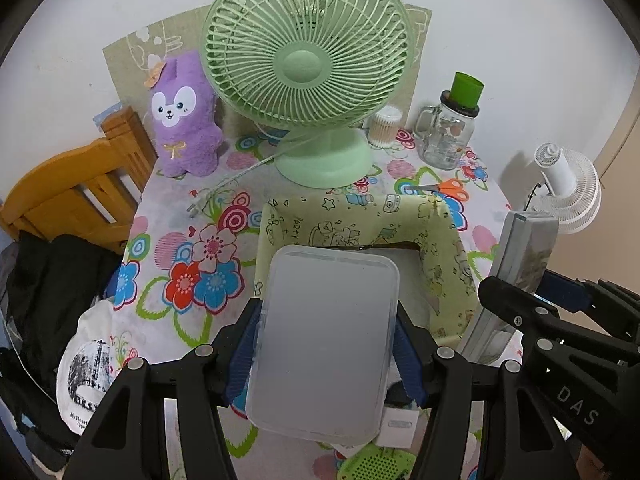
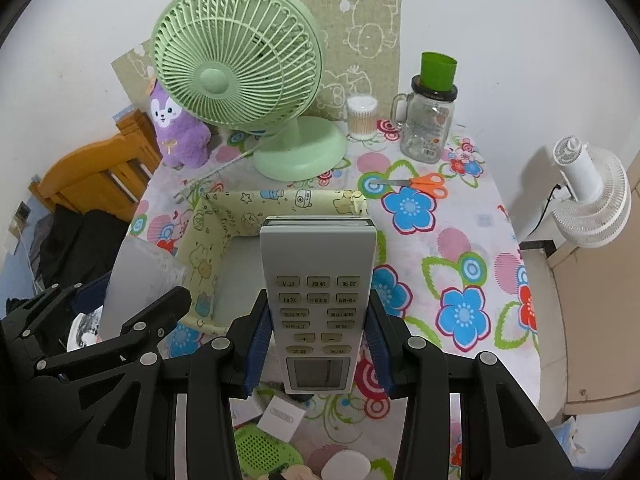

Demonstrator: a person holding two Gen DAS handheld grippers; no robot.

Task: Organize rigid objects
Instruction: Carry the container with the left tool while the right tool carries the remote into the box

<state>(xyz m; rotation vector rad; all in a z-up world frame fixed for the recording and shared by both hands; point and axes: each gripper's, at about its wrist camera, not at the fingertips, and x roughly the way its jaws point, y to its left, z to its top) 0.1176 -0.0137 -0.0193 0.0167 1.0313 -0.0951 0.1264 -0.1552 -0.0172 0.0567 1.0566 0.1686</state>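
Note:
My left gripper (image 1: 326,332) is shut on a translucent plastic box (image 1: 326,344) and holds it over the near edge of a yellow-green cartoon-print storage bin (image 1: 444,256). My right gripper (image 2: 316,340) is shut on a white remote control (image 2: 318,300), buttons up, held above the same bin (image 2: 208,240). In the left wrist view the remote (image 1: 516,272) and the right gripper (image 1: 532,308) stand at the right of the bin. In the right wrist view the plastic box (image 2: 140,276) and the left gripper (image 2: 132,320) show at the left.
On the flowered tablecloth (image 2: 460,248) stand a green desk fan (image 1: 308,80), a purple plush toy (image 1: 184,120), a cotton-swab jar (image 2: 362,116), a glass mug jar with a green cup (image 2: 430,120) and orange scissors (image 2: 428,184). A wooden chair (image 1: 80,188) is left; a white fan (image 2: 592,196) right. Small items (image 2: 268,448) lie near the front edge.

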